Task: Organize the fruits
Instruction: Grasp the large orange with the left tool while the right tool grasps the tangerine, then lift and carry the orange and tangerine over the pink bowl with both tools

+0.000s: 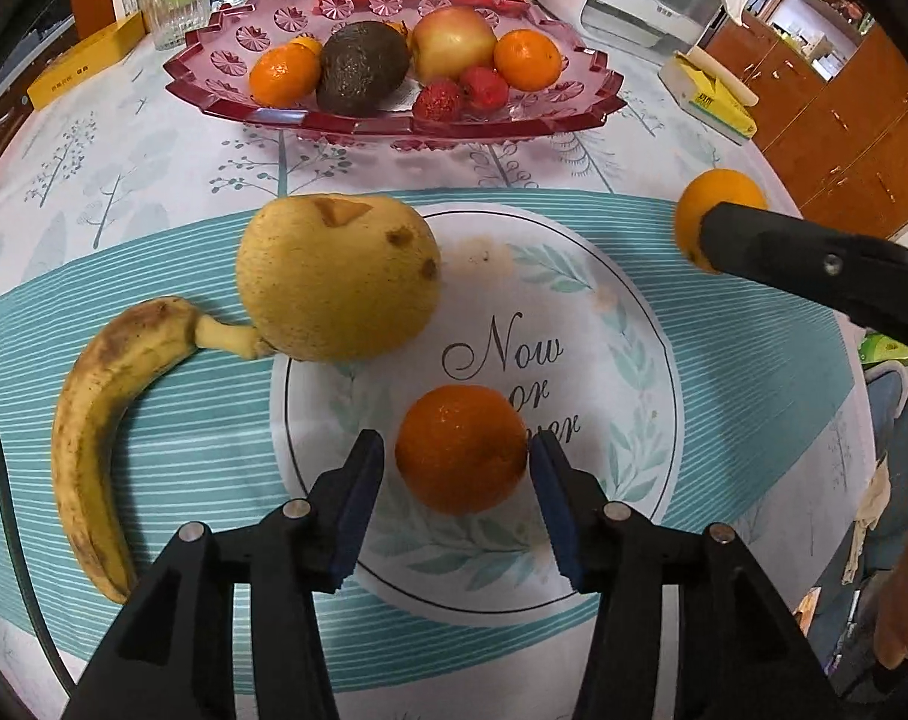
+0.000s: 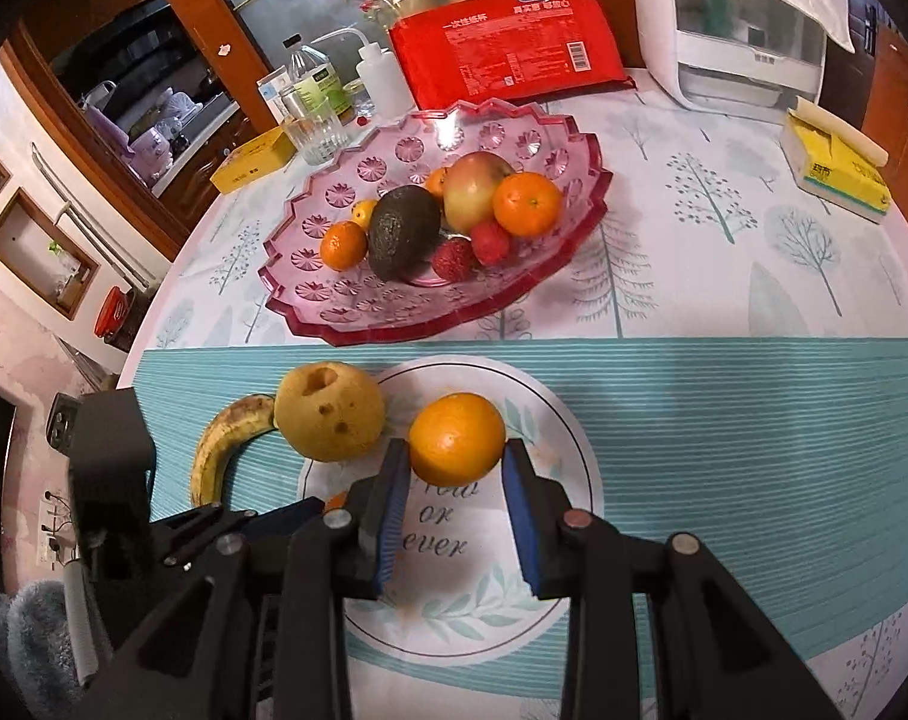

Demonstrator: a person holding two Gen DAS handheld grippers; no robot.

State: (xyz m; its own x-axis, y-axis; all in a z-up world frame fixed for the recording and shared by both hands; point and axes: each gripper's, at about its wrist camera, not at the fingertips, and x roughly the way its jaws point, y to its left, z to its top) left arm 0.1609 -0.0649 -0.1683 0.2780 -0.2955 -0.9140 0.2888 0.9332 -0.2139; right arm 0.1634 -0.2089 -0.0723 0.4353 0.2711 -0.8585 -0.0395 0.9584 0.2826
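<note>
Printed circle on the tablecloth reads "Now or never" in script; the word "never" is partly hidden in the left wrist view. Red packet at the table's far edge carries a barcode and white characters, too small to read. Yellow carton near the far right edge has printing I cannot make out.

Left gripper: jaws parted, an orange lying on the table between the pads; small gap on the left pad, right pad at or nearly at the skin, contact uncertain. No earlier picture to compare.

Right gripper: pinching a second orange between its blue pads, over the printed circle.

Loose fruit on the teal band, near the table's left side: one pear, yellow with brown blemishes, and one banana, spotted, its stem touching the pear.

Pink glass dish toward the far edge holds, counted: one avocado, one apple, two red bumpy fruits, and probably four small oranges, two of them half hidden behind other fruit.
</note>
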